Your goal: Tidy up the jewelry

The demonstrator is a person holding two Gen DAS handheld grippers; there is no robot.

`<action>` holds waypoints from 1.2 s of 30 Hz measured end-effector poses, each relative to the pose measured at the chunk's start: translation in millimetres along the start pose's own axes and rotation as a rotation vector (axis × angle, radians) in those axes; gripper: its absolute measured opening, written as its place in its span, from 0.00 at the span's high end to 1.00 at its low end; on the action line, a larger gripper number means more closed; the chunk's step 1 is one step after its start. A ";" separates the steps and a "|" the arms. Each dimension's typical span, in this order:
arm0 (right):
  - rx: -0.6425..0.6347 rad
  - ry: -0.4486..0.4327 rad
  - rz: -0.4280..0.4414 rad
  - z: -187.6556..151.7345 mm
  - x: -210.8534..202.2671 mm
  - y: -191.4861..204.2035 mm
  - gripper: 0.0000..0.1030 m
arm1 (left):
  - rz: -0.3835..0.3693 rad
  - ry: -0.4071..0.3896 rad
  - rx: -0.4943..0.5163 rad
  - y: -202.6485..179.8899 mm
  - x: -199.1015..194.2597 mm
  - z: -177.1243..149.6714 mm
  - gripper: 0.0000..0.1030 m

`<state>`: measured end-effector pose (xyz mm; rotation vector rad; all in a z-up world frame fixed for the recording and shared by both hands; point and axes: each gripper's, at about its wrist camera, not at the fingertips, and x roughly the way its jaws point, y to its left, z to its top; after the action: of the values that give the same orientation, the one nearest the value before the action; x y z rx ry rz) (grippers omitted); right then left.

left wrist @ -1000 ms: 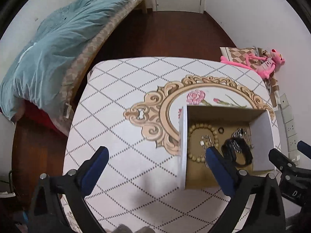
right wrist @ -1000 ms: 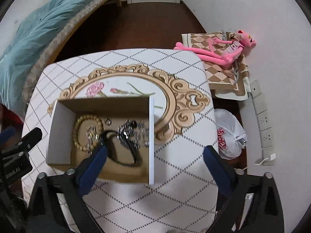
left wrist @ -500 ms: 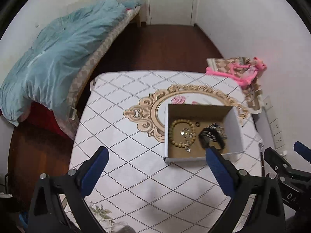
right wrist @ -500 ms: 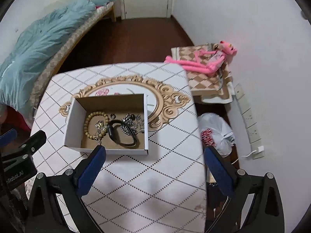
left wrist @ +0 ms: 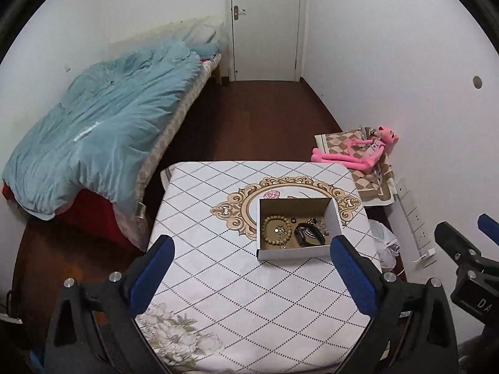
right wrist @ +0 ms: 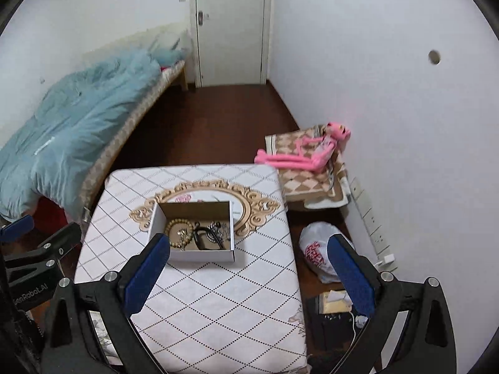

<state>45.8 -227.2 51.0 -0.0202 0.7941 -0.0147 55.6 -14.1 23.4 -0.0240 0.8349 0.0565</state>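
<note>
A white cardboard box (left wrist: 293,254) sits on the patterned table (left wrist: 218,280). In it lie a wooden bead bracelet (left wrist: 268,230), a black band (left wrist: 308,239), a small black ring (left wrist: 293,220) and silver chain pieces (left wrist: 318,223). The box also shows in the right wrist view (right wrist: 199,255), with the bead bracelet (right wrist: 174,227) and black band (right wrist: 202,240) inside. My left gripper (left wrist: 252,265) is open and empty, high above the table's near side. My right gripper (right wrist: 246,265) is open and empty, also raised well back from the box.
A bed with a blue duvet (left wrist: 103,131) stands left of the table. A pink plush toy (left wrist: 358,152) lies on a checked cushion by the right wall. A white plastic bag (right wrist: 318,255) sits on the floor right of the table. A closed door (left wrist: 265,25) is at the back.
Both grippers have pulled up and back from the box, so it looks much smaller and the whole room shows. Both stay open and empty.
</note>
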 end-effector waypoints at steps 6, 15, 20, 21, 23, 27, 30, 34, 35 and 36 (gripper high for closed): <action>-0.005 -0.037 0.012 -2.2 -42.4 0.0 0.01 | 0.002 -0.031 -0.004 3.4 -35.7 -2.2 0.01; -0.016 -0.034 0.013 -5.8 -69.5 -2.7 0.01 | 0.007 -0.023 -0.007 -0.1 -57.8 -6.8 0.01; -0.005 -0.014 0.007 -6.8 -65.1 -8.4 0.01 | 0.003 -0.001 -0.009 -4.7 -51.4 -6.0 0.01; -0.003 -0.008 0.005 -6.7 -62.6 -9.2 0.01 | 0.000 0.005 -0.010 -5.5 -49.6 -5.9 0.01; -0.001 0.002 0.004 -6.0 -56.2 -10.3 0.01 | -0.003 0.020 -0.011 -8.1 -43.4 -3.7 0.01; 0.005 0.029 0.010 -0.6 -37.2 -9.0 0.01 | -0.009 0.045 -0.014 -12.2 -27.1 3.8 0.01; 0.009 0.047 0.013 5.7 -19.9 -7.3 0.01 | -0.005 0.060 -0.019 -12.7 -15.0 10.3 0.01; 0.004 0.069 0.010 15.4 1.2 -2.3 0.01 | 0.020 0.088 -0.028 -7.8 5.6 16.7 0.01; 0.001 0.076 0.012 17.6 7.1 -1.2 0.01 | 0.028 0.095 -0.031 -6.3 10.2 17.7 0.01; -0.001 0.082 0.012 19.7 13.4 0.0 0.01 | 0.033 0.103 -0.032 -5.0 16.0 19.0 0.01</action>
<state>69.3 -227.2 55.2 -0.0160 0.8765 -0.0036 80.6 -17.6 24.3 -0.0436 0.9375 0.0998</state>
